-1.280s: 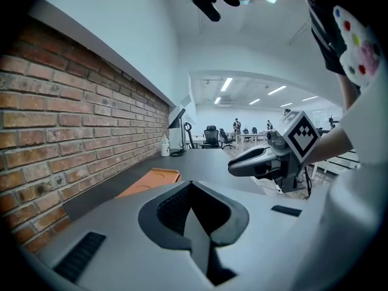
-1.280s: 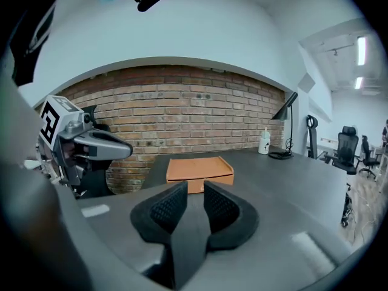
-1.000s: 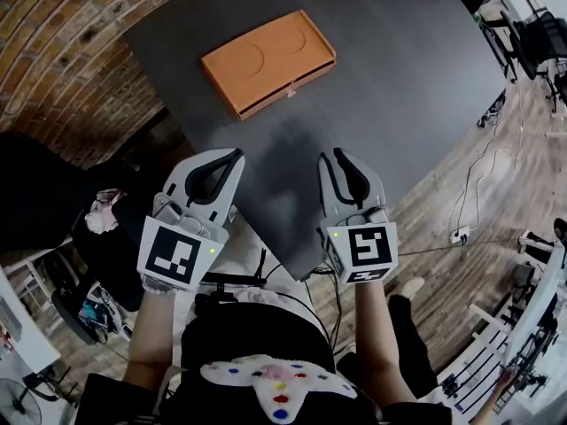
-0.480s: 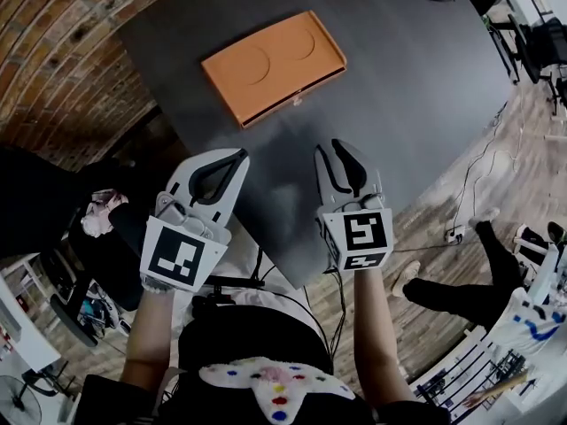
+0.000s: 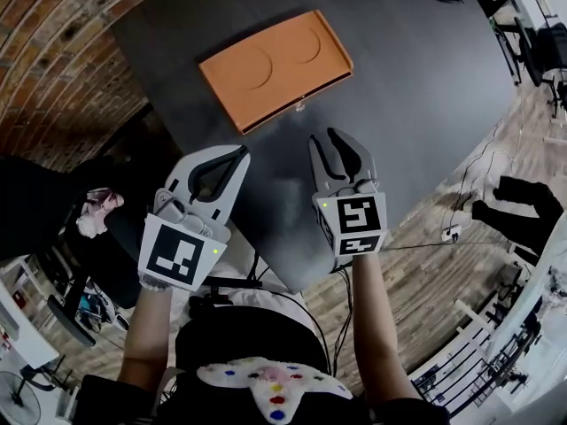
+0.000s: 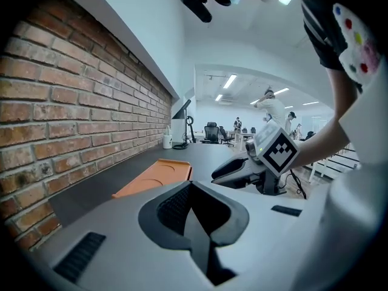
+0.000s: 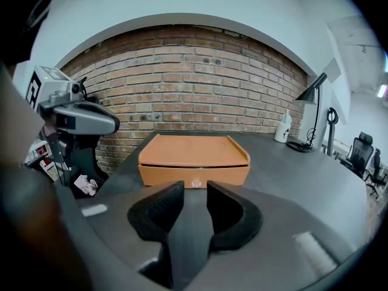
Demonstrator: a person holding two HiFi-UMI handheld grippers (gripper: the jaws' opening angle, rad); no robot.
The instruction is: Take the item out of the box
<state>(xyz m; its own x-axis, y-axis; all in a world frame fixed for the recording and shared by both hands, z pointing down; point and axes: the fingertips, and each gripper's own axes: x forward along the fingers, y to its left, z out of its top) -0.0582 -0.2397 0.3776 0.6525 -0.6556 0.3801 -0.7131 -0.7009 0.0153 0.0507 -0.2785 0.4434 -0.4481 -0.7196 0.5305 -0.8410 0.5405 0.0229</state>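
A flat orange box point(image 5: 275, 67) lies closed on the dark table point(image 5: 416, 96), with two round dents in its lid. Its front face point(image 7: 194, 173) carries a small knob point(image 7: 196, 183); whatever is inside is hidden. My right gripper point(image 5: 326, 138) hovers just in front of that face, open. Its jaws have just been opening, and nothing is between them point(image 7: 194, 188). My left gripper point(image 5: 237, 156) is shut and empty, nearer the table's left edge and a little further back from the box point(image 6: 154, 174).
A brick wall point(image 7: 182, 77) runs behind the table. A white bottle point(image 7: 283, 129) and a black desk lamp point(image 7: 315, 111) stand at the table's far end. The table's near corner point(image 5: 297, 282) lies below my grippers. Office chairs point(image 5: 540, 42) and cables are on the wooden floor.
The right gripper has moved closer to the box front, and its jaws have spread apart. The left gripper has edged forward and stays shut.
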